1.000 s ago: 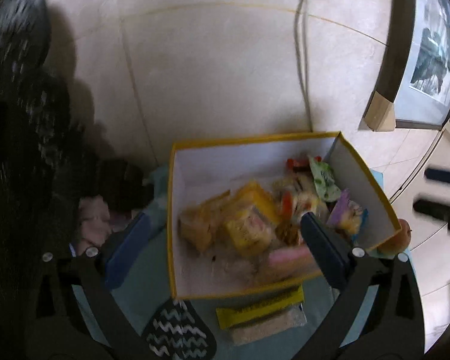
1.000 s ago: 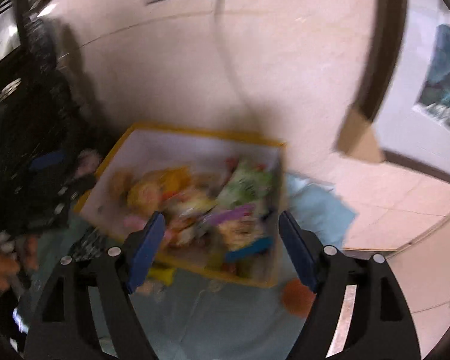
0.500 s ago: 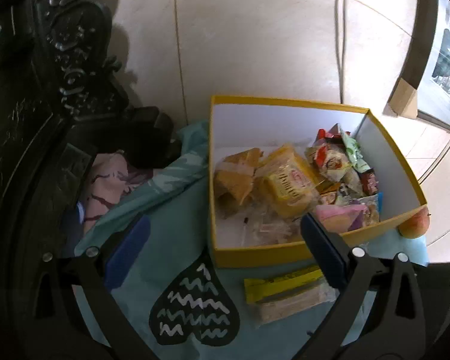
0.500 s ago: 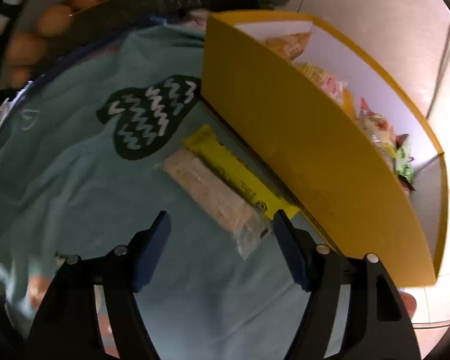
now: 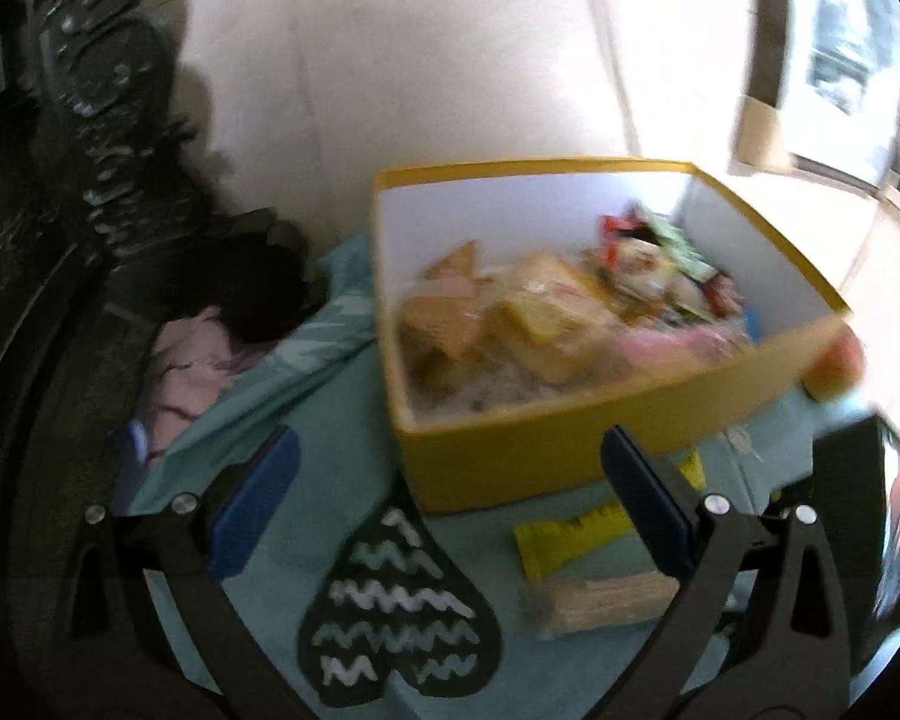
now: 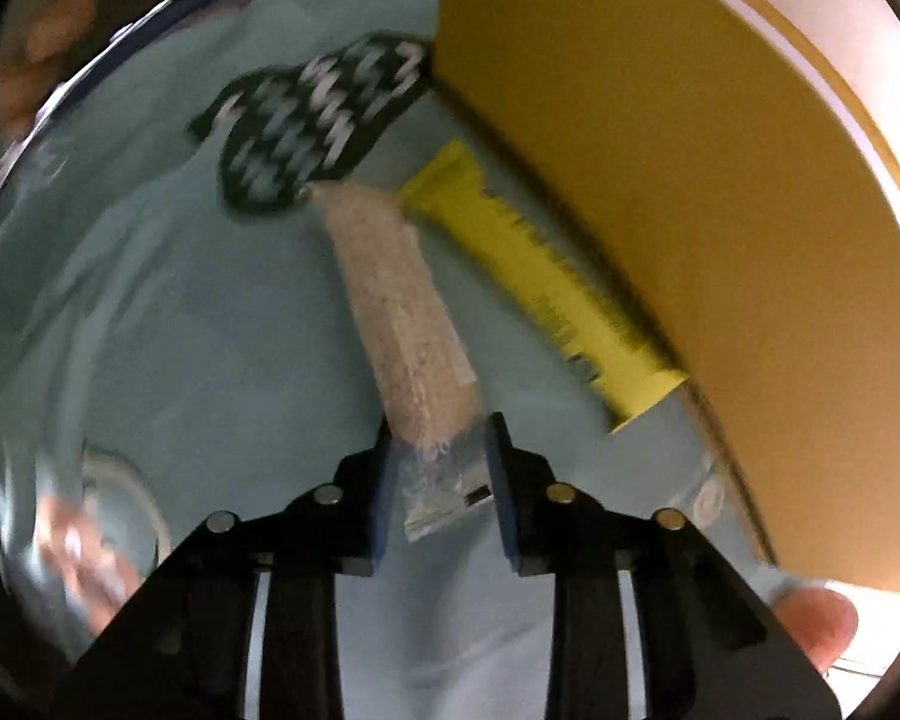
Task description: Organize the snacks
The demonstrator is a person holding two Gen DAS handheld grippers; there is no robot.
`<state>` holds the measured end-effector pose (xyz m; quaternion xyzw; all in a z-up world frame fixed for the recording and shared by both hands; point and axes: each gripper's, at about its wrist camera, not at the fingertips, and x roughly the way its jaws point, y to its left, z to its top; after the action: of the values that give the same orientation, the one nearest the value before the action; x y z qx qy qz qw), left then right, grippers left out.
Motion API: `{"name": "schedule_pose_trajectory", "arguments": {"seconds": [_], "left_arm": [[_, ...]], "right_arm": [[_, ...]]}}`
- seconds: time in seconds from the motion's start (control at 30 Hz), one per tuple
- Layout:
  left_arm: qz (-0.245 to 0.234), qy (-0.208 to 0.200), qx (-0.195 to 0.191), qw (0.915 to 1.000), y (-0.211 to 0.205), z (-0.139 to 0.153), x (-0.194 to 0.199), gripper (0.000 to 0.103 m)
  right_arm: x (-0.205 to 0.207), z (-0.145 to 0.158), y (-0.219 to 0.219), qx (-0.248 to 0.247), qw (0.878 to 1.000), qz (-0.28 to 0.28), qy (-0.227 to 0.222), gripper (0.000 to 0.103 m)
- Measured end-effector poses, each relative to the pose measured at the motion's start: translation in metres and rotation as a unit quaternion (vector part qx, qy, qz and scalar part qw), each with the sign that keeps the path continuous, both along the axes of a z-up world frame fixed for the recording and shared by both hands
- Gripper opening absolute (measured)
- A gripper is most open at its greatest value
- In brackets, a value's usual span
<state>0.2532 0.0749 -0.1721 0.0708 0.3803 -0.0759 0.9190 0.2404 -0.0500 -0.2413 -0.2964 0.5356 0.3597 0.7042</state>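
Note:
A yellow box with white inner walls holds several wrapped snacks and stands on a teal cloth. Before its front wall lie a yellow bar and a beige bar in clear wrap. My right gripper points steeply down, and its jaws are closing on the near end of the beige bar, with the pads against the wrapper. My left gripper hangs open in front of the box with nothing between its fingers.
The cloth bears a black heart print left of the bars. A peach-coloured fruit sits at the box's right corner. Dark carved furniture and bundled fabric stand to the left. A person's hand shows at the far left.
My right gripper has swung down from above the box to the cloth and narrowed its jaws around the beige bar's end. My left gripper has sunk closer to the box.

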Motion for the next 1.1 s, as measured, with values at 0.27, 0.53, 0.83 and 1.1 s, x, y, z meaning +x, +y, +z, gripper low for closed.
{"name": "schedule_pose_trajectory", "arguments": {"seconds": [0.27, 0.53, 0.83, 1.1], "left_arm": [[-0.070, 0.032, 0.041, 0.9962, -0.042, -0.042, -0.015, 0.101], [-0.099, 0.007, 0.135, 0.9858, -0.099, -0.078, -0.004, 0.101], [-0.170, 0.096, 0.076, 0.9777, -0.105, -0.107, -0.002, 0.099], [-0.228, 0.124, 0.043, 0.9648, -0.101, -0.102, -0.024, 0.020]], "right_arm": [[0.004, -0.001, -0.084, 0.011, 0.993, -0.114, 0.026, 0.029], [0.002, -0.003, -0.121, 0.022, 0.982, -0.181, 0.040, 0.029], [0.009, -0.003, -0.140, 0.045, 0.977, -0.204, 0.051, 0.029], [0.014, -0.001, -0.128, 0.028, 0.983, -0.181, 0.016, 0.036]]}}
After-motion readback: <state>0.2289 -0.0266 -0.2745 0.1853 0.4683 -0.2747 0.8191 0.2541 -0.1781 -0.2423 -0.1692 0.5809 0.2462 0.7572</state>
